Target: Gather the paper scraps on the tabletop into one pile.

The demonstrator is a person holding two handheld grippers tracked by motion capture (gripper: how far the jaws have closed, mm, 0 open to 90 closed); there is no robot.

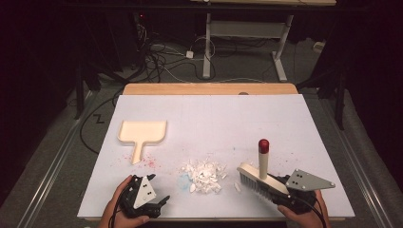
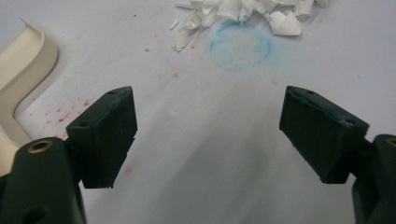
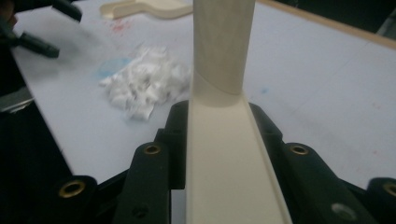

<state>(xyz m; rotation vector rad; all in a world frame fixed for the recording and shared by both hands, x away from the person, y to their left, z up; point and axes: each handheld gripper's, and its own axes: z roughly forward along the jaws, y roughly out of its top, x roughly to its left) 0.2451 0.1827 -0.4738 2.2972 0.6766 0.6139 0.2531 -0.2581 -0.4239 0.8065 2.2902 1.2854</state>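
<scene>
We saw two black grippers, left gripper [image 1: 164, 199] and right gripper [image 1: 278, 183], each topped by a grey three-cornered plate with small holes. Jaw arms carried brass-ringed screw holes. Black cables trailed back past bare hands.

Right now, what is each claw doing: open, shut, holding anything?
Left claw: open, nothing between its jaws, above the bare table.
Right claw: shut on the brush, gripping its cream body.

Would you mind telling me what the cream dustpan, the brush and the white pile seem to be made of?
Cream dustpan: probably moulded plastic, smooth and matte, with rounded walls. Cream hand brush with red-capped handle: similar plastic body, pale bristles underneath. White pile of scraps: likely torn paper, thin and crumpled.
</scene>
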